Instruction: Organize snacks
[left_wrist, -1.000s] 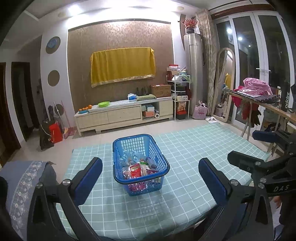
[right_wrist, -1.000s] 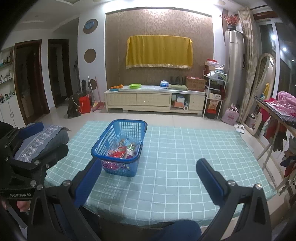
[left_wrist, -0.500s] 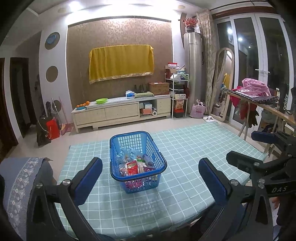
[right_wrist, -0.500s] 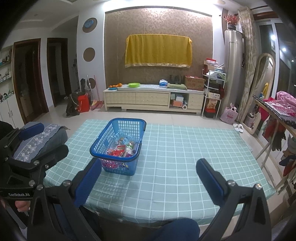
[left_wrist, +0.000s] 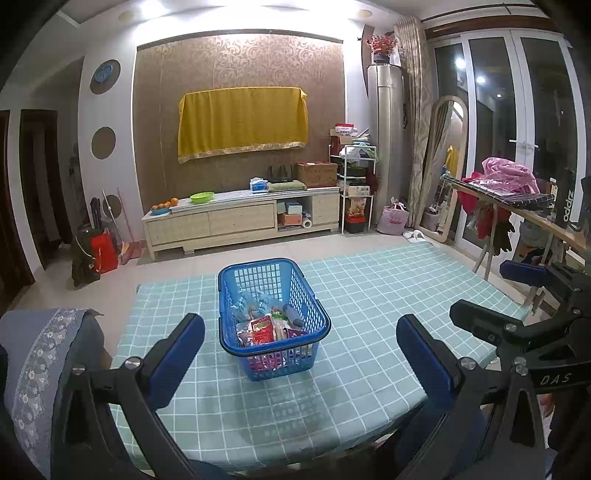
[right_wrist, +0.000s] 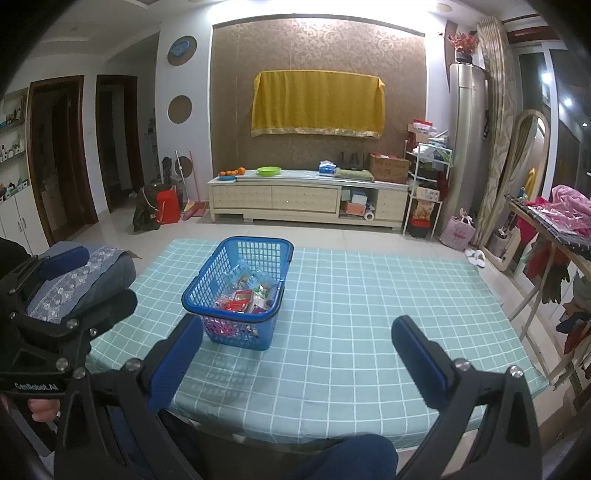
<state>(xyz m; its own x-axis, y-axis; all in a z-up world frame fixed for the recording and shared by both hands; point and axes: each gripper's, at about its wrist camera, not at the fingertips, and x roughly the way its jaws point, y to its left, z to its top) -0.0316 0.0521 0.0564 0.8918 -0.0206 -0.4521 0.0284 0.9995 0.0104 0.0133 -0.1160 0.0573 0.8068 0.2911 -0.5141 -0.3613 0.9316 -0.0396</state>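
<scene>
Blue basket (left_wrist: 273, 317) full of snack packets (left_wrist: 263, 329), sitting toward the far left corner of the checkered table (left_wrist: 369, 295). Left gripper (left_wrist: 300, 345) and right gripper (right_wrist: 295, 347) both spread wide, empty, hovering over the near edge.

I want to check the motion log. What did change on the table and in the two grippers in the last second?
Very little changed. The view of each camera shifted slightly: the basket sits a little higher in both views, so both grippers tilted or moved a little. Nothing was gripped or released. The left gripper and the right gripper stay open and empty, short of the basket. The snacks stay inside it, on the table.
</scene>
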